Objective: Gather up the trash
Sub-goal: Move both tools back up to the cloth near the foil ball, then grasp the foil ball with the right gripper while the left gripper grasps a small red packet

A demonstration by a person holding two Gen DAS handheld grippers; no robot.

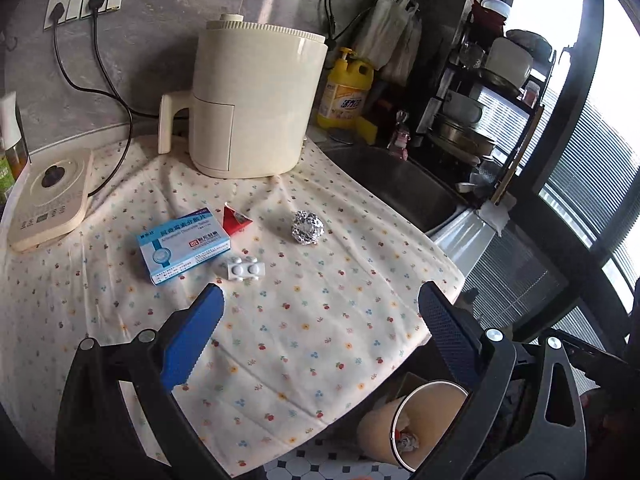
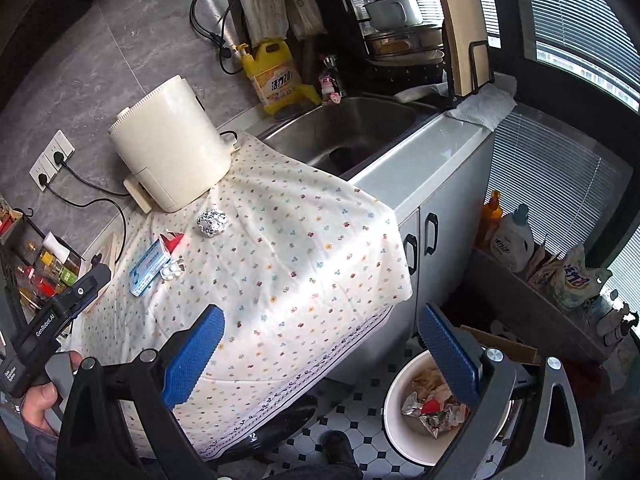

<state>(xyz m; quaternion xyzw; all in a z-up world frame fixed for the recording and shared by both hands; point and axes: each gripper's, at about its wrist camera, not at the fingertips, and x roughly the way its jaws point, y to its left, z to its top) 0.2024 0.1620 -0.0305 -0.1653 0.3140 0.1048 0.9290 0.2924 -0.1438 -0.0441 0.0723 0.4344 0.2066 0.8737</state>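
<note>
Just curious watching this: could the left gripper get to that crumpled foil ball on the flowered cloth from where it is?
Probably yes. The left gripper is open and empty, and the foil ball sits alone on bare cloth, apart from the red wrapper and pill strip.

A cream air fryer (image 1: 256, 100) is set on the flowered cloth (image 1: 280, 320) covering the desk, a yellow detergent bottle (image 1: 346, 90) beside the sink (image 2: 352, 136).
</note>
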